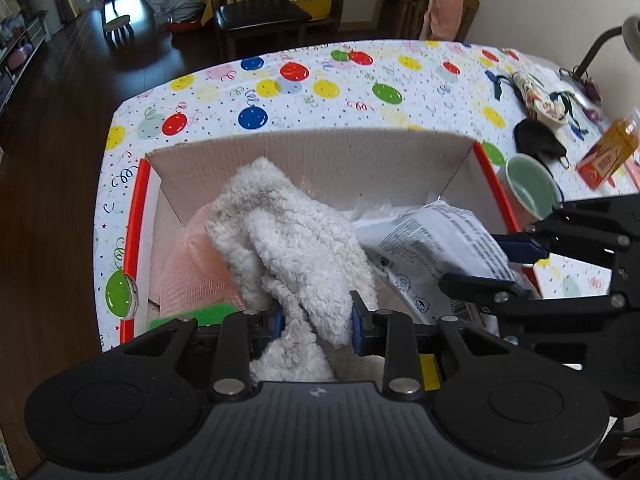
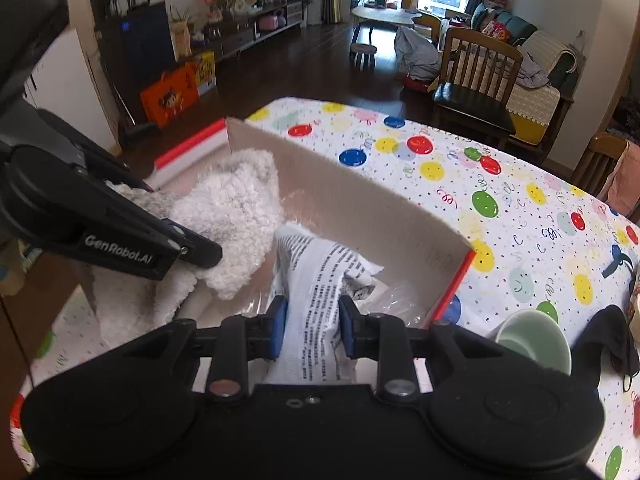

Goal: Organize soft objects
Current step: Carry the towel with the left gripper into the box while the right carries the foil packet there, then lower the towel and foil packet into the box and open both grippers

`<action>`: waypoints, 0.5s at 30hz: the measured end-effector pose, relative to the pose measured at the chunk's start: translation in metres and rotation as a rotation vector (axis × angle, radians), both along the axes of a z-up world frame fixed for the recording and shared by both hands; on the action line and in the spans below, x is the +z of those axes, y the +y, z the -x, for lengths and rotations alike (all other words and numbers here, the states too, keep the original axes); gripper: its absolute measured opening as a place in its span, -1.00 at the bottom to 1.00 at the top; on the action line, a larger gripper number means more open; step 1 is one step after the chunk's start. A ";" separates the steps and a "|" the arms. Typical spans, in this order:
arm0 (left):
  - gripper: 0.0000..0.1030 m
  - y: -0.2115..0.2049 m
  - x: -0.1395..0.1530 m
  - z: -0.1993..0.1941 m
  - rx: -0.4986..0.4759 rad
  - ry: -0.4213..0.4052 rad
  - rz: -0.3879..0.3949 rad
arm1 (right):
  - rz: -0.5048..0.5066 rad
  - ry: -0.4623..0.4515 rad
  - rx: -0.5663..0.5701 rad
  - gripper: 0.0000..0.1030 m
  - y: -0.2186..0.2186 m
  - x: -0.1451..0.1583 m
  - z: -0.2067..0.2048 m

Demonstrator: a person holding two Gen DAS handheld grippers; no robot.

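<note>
1. Left claw (image 1: 318,316), seen from its own wrist camera, is clenched on a fluffy white fleece cloth (image 1: 296,236), its blue pads pinching a fold of the pile at the 6 o'clock edge of an open cardboard box with red-trimmed flaps (image 1: 312,160).

2. The fleece cloth (image 2: 228,208) drapes from the claw up into the box, its bulk lying over a pale pink ribbed fabric (image 1: 192,268) toward 9 o'clock; a patch of bright green material (image 1: 208,314) shows at the box's near-left corner.

3. Right claw (image 2: 312,326), in its own wrist view, grips a white plastic packet printed with black text (image 2: 316,280), the pads pressing its crumpled sides; the packet (image 1: 440,236) sits in the box at about 3 o'clock, just beside the fleece.

4. The right claw (image 1: 516,264) enters the left view from 3 o'clock; the left claw's black finger crosses the right view from 9 o'clock, resting on the fleece.

5. The box (image 2: 360,200) stands on a bench covered by a white cloth printed with coloured balloons (image 1: 320,80).

6. Outside the box at 3 o'clock stand a pale green ceramic cup (image 1: 530,188), a black face mask (image 1: 536,136) and an orange carton (image 1: 608,152).

7. A dark wooden chair (image 1: 260,4) waits beyond the bench at 12 o'clock.
</note>
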State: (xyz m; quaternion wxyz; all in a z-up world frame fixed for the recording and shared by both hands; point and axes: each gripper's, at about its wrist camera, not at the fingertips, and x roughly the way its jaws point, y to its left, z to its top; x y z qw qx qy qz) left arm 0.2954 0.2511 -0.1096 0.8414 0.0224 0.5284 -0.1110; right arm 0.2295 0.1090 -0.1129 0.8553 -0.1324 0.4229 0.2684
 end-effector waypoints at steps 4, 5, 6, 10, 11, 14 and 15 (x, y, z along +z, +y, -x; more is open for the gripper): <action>-0.42 0.000 -0.011 0.000 -0.007 0.004 -0.008 | 0.034 0.013 0.009 -0.49 0.010 -0.011 -0.001; -0.42 0.000 -0.014 -0.001 -0.008 0.007 -0.011 | 0.041 0.017 0.008 -0.49 0.011 -0.015 -0.001; -0.42 0.000 -0.016 -0.001 -0.010 0.006 -0.014 | 0.048 0.022 0.004 -0.49 0.012 -0.018 -0.002; -0.42 -0.006 -0.021 -0.003 -0.027 -0.018 -0.044 | 0.067 0.039 -0.018 -0.49 0.013 -0.028 -0.006; -0.42 -0.007 -0.022 -0.004 -0.027 -0.020 -0.047 | 0.067 0.042 -0.025 -0.48 0.012 -0.029 -0.006; -0.42 -0.010 -0.024 -0.005 -0.030 -0.025 -0.055 | 0.058 0.052 -0.037 -0.46 0.010 -0.030 -0.007; -0.42 -0.011 -0.024 -0.005 -0.034 -0.027 -0.059 | 0.058 0.054 -0.039 -0.45 0.009 -0.030 -0.008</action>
